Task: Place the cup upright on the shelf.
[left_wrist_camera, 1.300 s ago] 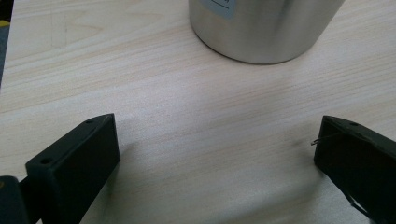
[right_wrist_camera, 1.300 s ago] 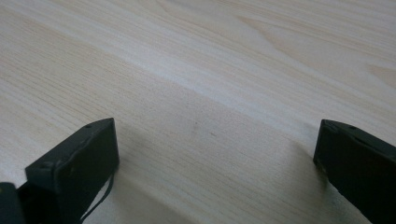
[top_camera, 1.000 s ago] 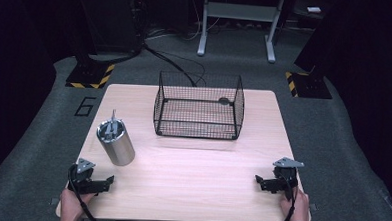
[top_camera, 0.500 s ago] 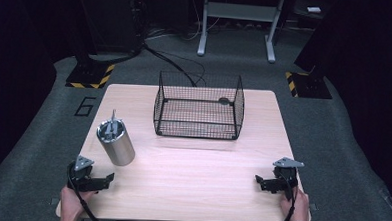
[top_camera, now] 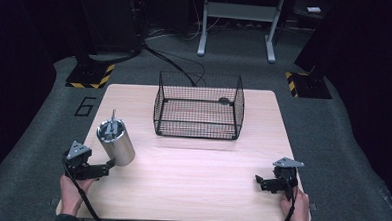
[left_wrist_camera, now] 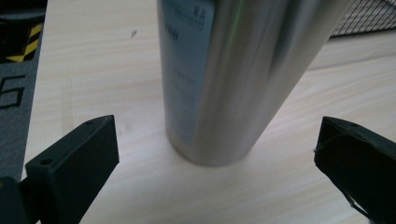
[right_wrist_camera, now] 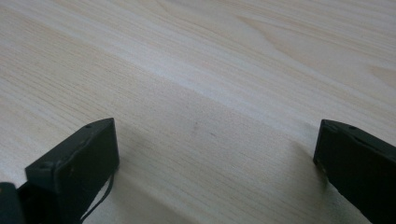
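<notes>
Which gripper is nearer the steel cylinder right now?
Left. The left gripper sits just in front of the steel cylinder, open around it; the right gripper is across the table.

From above my side, the high view faces forward over the table (top_camera: 191, 170). My left gripper view sits close to the steel canister (left_wrist_camera: 224, 79), shared with it (top_camera: 116, 143); my right skims bare wood.

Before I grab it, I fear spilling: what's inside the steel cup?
A thin metal utensil stands inside the steel cup, its handle above the rim. Its lower end and the cup's bottom are hidden.
</notes>
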Demonstrator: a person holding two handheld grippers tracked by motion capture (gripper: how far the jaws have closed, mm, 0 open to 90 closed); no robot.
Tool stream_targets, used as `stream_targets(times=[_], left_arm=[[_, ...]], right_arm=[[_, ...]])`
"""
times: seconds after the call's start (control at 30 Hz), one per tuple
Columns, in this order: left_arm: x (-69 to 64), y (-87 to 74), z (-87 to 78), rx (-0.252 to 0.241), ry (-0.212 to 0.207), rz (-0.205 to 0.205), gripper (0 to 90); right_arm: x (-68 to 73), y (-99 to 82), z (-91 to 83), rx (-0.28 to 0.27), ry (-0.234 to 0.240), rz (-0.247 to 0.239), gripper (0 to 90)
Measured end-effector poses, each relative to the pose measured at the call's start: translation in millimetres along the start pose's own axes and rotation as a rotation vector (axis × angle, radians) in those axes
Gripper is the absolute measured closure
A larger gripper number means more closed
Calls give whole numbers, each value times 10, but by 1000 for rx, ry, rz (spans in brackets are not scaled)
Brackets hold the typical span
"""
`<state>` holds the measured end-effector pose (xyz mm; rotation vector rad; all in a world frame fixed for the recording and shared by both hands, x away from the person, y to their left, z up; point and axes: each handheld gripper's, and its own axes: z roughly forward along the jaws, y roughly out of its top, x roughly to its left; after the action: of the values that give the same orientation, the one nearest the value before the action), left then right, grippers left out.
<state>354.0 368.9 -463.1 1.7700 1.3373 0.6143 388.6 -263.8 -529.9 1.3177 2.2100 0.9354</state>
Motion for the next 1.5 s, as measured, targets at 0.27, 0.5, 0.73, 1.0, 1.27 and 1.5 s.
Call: stream_targets(times=[0.27, 0.5, 0.73, 1.0, 1.27, 1.5], left_arm=[[-56, 236, 23, -54, -14, -3, 0], [-119, 400, 120, -96, -29, -20, 0], [-149, 474, 245, -105, 8, -17, 0], [-196, 486, 335, -113, 60, -9, 19], [-220, 502, 323, -109, 81, 35, 37], [-208, 518, 309, -104, 72, 66, 40]], right_arm=[[-5, 1, 1, 0, 1, -6, 0], [-5, 1, 1, 0, 1, -6, 0], [-3, 0, 0, 0, 1, -4, 0], [-2, 0, -1, 1, 2, -2, 0], [0, -1, -2, 2, 2, 1, 0], [0, -1, -2, 2, 2, 1, 0]])
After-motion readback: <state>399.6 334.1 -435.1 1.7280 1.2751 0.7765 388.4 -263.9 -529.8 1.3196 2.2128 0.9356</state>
